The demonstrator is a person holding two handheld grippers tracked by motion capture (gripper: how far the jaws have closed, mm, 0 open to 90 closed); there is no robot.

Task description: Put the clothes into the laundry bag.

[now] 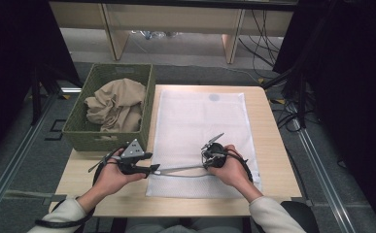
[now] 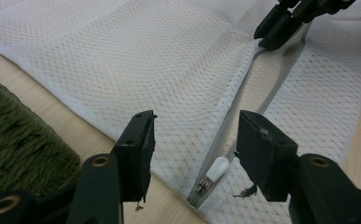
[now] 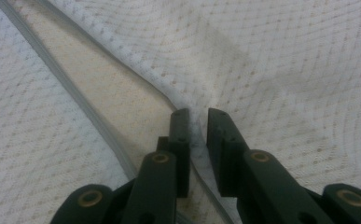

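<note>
Left gripper [image 1: 149, 168] sits at the near left edge of the mesh bag [image 1: 195, 116], jaws standing apart and empty, nothing pinched. In the left gripper view [image 2: 194, 140] the white zip pull [image 2: 216, 169] lies on the bag between and just ahead of its jaws, close to the right one, touching neither. Green basket [image 1: 149, 104] with tan cloth [image 1: 116, 104] stands left of the bag, beside this hand. Bag lies flat on the table [image 1: 273, 160], long axis running away from the person; its zip [image 2: 243, 88] crosses the near end, left to right, and is parted, bare table showing through the gap. Right gripper [image 1: 206, 158] is farther along that zip line, over the bag's near middle. In the right gripper view [image 3: 198, 140] its jaws stand narrow, clamped on a raised fold of mesh at the zip's edge. Judgement: right hand anchors the opening; left is nearer the pull, which lies dead ahead of it. Coming move turns on the left jaws closing on the pull, then travelling along the zip's line.
</note>
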